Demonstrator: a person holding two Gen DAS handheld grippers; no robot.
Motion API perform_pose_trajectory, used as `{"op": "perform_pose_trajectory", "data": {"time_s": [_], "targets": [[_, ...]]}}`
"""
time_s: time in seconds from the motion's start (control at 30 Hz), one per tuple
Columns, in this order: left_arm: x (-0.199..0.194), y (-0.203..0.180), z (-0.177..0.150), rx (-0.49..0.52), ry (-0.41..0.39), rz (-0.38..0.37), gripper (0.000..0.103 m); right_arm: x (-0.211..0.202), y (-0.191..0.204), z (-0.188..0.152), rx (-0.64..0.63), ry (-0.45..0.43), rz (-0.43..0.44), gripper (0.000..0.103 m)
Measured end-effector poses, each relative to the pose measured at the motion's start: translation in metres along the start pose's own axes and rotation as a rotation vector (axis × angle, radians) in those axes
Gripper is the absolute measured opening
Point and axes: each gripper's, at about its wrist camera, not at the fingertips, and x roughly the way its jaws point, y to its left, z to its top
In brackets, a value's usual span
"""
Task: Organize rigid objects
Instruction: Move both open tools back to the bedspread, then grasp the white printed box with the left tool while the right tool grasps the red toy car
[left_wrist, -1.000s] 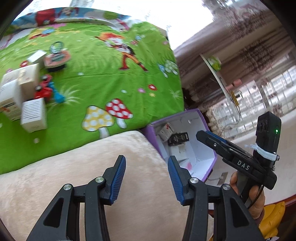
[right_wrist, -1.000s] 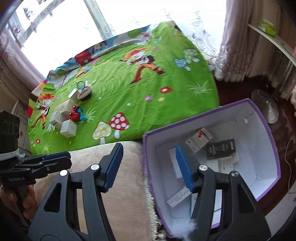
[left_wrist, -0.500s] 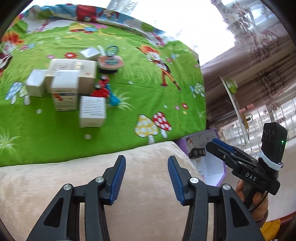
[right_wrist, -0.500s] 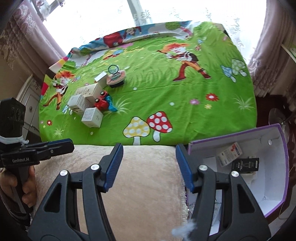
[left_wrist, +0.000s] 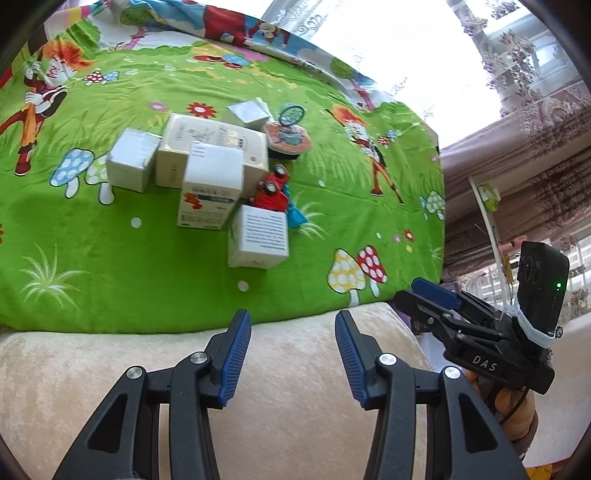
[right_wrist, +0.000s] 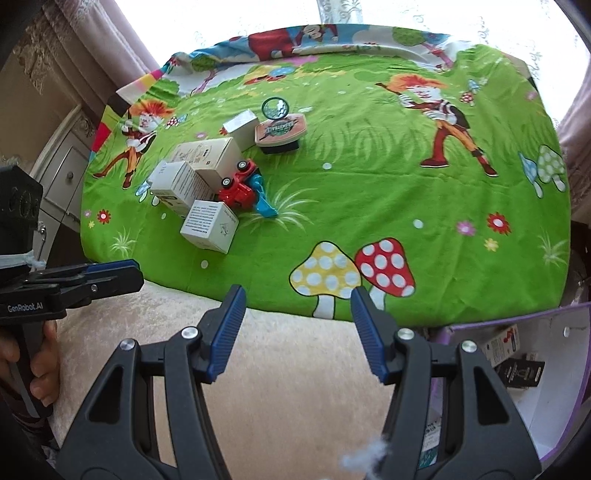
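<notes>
Two hand-held grippers hang over a cream plush cushion (left_wrist: 295, 387) at the near edge of a bright green cartoon-print bedspread (left_wrist: 184, 288). At the far left of the right wrist view, a hand (right_wrist: 35, 369) grips the black handle of the left gripper (left_wrist: 291, 354); its blue-padded jaws stand apart with nothing between them. On the bedspread, well beyond both tools, a cluster of rigid things sits together: a small white cardboard cube (left_wrist: 131, 164), a wide cream carton (left_wrist: 218, 147), a white box with a red-and-blue label (left_wrist: 210, 192) leaning against it, and a white box with printed text (left_wrist: 260, 240) nearest the cushion. A red toy car (left_wrist: 271, 190) lies tipped on its side, touching a teal plastic piece (left_wrist: 295, 216). Behind them are a small grey-white box (left_wrist: 247, 112) and an orange badge-shaped object on a black base (left_wrist: 288, 138). Further right, the right gripper (right_wrist: 297, 332) is also spread and empty. At the far right, beside the cushion and below the bed edge, an open purple-walled box with a white inside (right_wrist: 561, 417) holds a few small packets.
</notes>
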Motion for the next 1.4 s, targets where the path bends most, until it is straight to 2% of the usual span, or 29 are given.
{"op": "perform_pose_trajectory", "data": {"time_s": [0.33,0.53,0.6,0.77,1.0,1.03,1.13,1.17,1.27,1.4], "targets": [[0.005,0.028,0.031,-0.087,-0.045,0.104,0.049,0.053,0.018,0.034,-0.163,0.052,-0.021,0.063],[0.006,0.036,0.048,-0.081,-0.075,0.171,0.049,0.085,0.036,0.049,-0.291,0.077,-0.020,0.063],[0.005,0.038,0.050,-0.081,-0.087,0.177,0.049,0.091,0.038,0.054,-0.321,0.074,-0.033,0.063],[0.008,0.043,0.052,-0.089,-0.093,0.175,0.049,0.107,0.040,0.064,-0.380,0.077,-0.051,0.054],[0.011,0.047,0.056,-0.093,-0.102,0.172,0.049,0.120,0.047,0.066,-0.437,0.071,-0.019,0.051],[0.011,0.047,0.056,-0.096,-0.100,0.170,0.049,0.120,0.048,0.067,-0.445,0.062,-0.019,0.047],[0.013,0.050,0.056,-0.102,-0.096,0.167,0.049,0.121,0.049,0.069,-0.445,0.061,0.012,0.022],[0.013,0.050,0.056,-0.103,-0.096,0.166,0.049,0.120,0.050,0.069,-0.448,0.063,0.018,0.017],[0.011,0.048,0.056,-0.096,-0.109,0.170,0.049,0.112,0.051,0.068,-0.447,0.048,0.047,0.017],[0.010,0.046,0.057,-0.086,-0.114,0.175,0.049,0.092,0.043,0.071,-0.373,0.023,0.121,0.016]]}}
